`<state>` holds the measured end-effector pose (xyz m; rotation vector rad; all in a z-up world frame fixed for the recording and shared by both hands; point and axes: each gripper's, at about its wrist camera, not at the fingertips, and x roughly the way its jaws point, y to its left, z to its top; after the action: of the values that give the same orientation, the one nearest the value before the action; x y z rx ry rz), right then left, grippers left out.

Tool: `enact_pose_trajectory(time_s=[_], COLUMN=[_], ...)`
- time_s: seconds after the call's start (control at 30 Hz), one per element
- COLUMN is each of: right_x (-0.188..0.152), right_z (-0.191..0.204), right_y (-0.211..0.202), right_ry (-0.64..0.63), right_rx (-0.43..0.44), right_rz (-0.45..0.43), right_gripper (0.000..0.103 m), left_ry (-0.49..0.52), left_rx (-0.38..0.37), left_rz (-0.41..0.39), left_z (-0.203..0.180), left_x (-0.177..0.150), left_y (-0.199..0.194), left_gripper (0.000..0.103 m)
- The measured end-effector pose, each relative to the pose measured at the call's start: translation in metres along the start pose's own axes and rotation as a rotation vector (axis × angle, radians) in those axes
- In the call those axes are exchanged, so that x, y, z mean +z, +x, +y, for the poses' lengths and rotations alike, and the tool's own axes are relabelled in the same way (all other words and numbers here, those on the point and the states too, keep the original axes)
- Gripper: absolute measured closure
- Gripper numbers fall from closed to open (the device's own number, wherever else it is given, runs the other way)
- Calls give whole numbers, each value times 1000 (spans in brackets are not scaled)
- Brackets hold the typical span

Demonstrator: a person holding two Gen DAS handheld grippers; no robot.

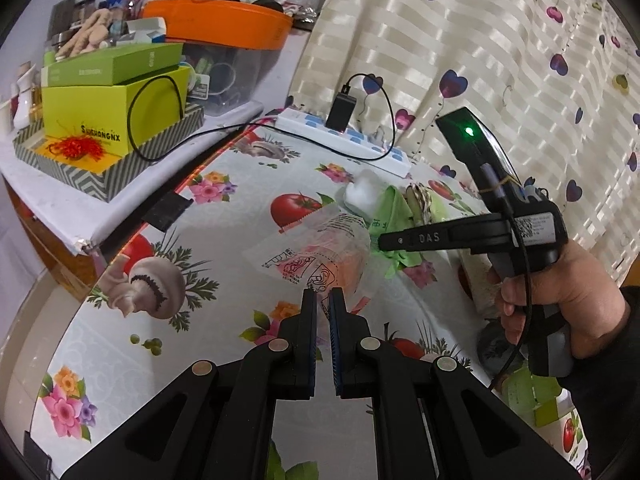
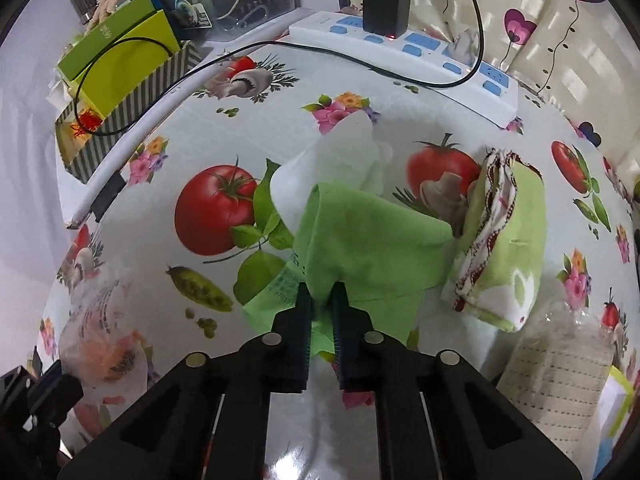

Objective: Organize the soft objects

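Observation:
My right gripper (image 2: 321, 292) is shut on the near edge of a green cloth (image 2: 368, 240) and lifts it off the floral tablecloth; it also shows in the left wrist view (image 1: 384, 240). A white cloth (image 2: 340, 160) lies under and behind the green one. A folded green-and-white towel (image 2: 504, 248) lies to its right. My left gripper (image 1: 323, 294) is shut on the edge of a clear printed plastic bag (image 1: 316, 252), which also shows in the right wrist view (image 2: 100, 320).
A white power strip (image 2: 408, 56) with a black charger (image 2: 386, 0) and cable lies at the table's back. A striped tray (image 1: 108, 172) with green boxes sits on a side shelf at left. A bagged roll (image 2: 560, 368) lies at right. A curtain (image 1: 500, 60) hangs behind.

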<state>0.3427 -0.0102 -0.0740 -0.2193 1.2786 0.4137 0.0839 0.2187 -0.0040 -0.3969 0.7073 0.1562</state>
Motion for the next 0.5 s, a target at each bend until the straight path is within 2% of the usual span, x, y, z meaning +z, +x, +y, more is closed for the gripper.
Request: enact_pose_trajectory(time_s=[0.17,0.5], right_x=[-13,-47], right_z=[-2,0], right_y=[-19,-101], right_ry=[5,11], right_rx=[41,162], right_rz=[-43,-233], right_gripper=[95,95], left_ry=[3,42], left_rx=[-1,-22], left_rz=[-11,-57], left_z=[-4,-26], left_x=[0,4], left_y=[-8,-37], left_gripper=[97,97])
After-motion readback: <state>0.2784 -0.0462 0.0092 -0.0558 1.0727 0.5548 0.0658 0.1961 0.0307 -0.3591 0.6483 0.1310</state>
